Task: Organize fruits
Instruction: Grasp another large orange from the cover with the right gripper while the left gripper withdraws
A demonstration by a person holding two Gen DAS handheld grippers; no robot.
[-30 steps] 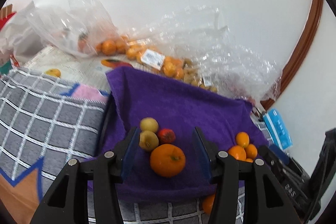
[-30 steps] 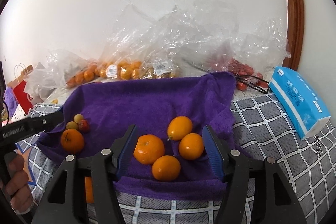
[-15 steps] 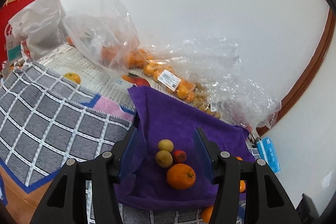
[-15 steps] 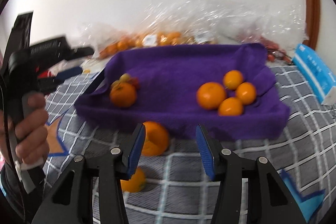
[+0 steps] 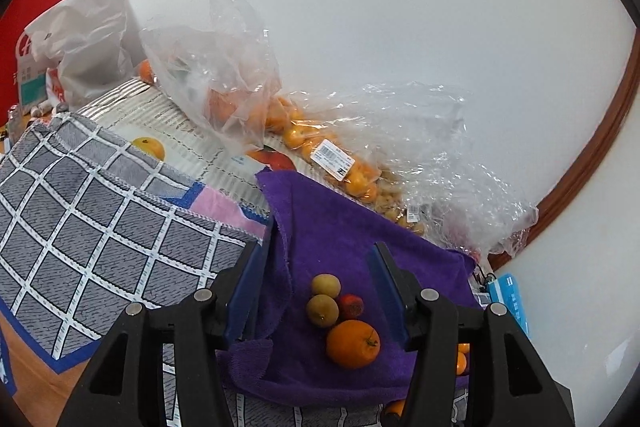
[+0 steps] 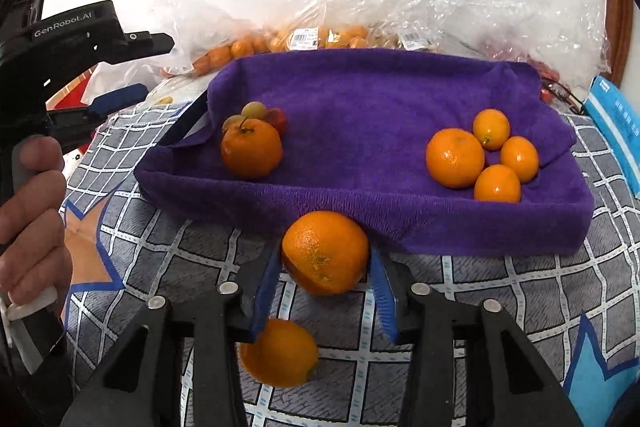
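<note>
Right wrist view: right gripper (image 6: 325, 277) is closing around the loose orange (image 6: 325, 251), pads at its sides; the purple tray (image 6: 440, 223) lies at twelve o'clock. Left gripper (image 5: 318, 291) hovers open, farther off.

— What do we have between our right claw (image 6: 325, 281) fingers?
— An orange (image 6: 325, 251), with the towel-lined tray (image 6: 400, 215) just beyond it.
— And nearer us?
— Another orange (image 6: 279, 351), below the left finger, on the checked cloth (image 6: 500, 291).
— In the tray?
— Four fruits (image 6: 482, 157) ahead-right, a cluster (image 6: 252, 143) ahead-left.
</note>
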